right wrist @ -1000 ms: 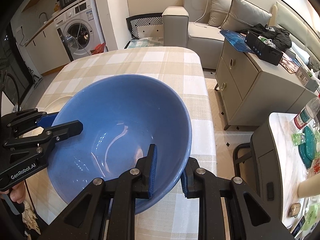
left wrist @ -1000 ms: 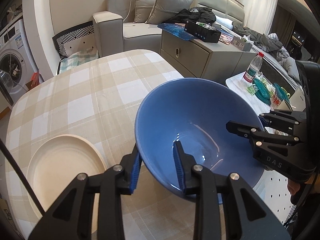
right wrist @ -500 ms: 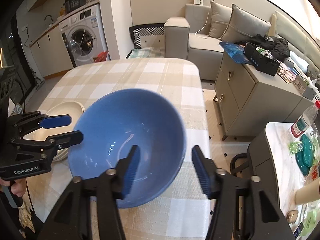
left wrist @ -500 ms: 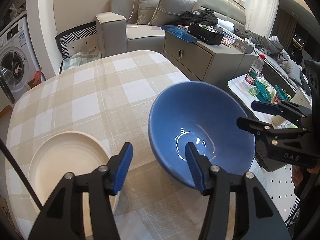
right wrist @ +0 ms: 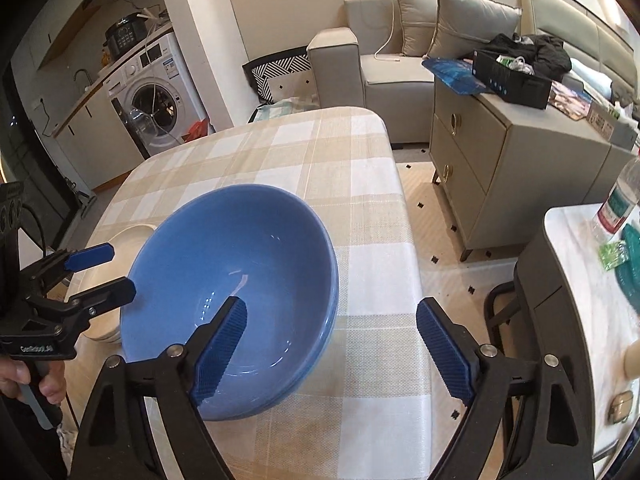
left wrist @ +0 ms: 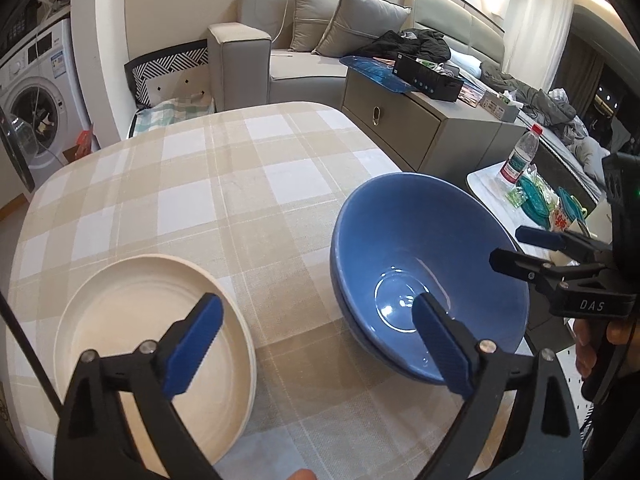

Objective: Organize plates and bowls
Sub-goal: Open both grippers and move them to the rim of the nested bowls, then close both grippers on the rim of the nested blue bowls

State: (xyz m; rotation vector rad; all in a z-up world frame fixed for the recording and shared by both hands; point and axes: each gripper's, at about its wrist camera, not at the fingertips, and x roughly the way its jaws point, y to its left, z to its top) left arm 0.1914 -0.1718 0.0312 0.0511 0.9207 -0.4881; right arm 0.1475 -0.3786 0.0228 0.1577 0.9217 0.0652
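A large blue bowl (left wrist: pixel 424 280) stands on the checked table (left wrist: pixel 224 184) near its right edge, nested in a second blue bowl whose rim shows beneath it. It also shows in the right wrist view (right wrist: pixel 236 280). A stack of cream plates (left wrist: pixel 148 340) lies to its left, partly hidden behind the bowl in the right wrist view (right wrist: pixel 120 244). My left gripper (left wrist: pixel 316 344) is open and empty, above the gap between plates and bowl. My right gripper (right wrist: pixel 332 352) is open and empty over the bowl's near right rim. Each gripper shows in the other's view, the right (left wrist: pixel 520 248) and the left (right wrist: pixel 104 268).
A grey cabinet (right wrist: pixel 500 152) and a sofa (left wrist: pixel 280 56) stand beyond the table's far right corner. A small white side table (right wrist: pixel 592 280) with a water bottle (left wrist: pixel 520 156) and teal items is at the right. A washing machine (right wrist: pixel 156 100) is at the far left.
Both grippers let go of the blue bowl, opened wide and drew back. The bowl now rests on the table, on the second blue bowl.
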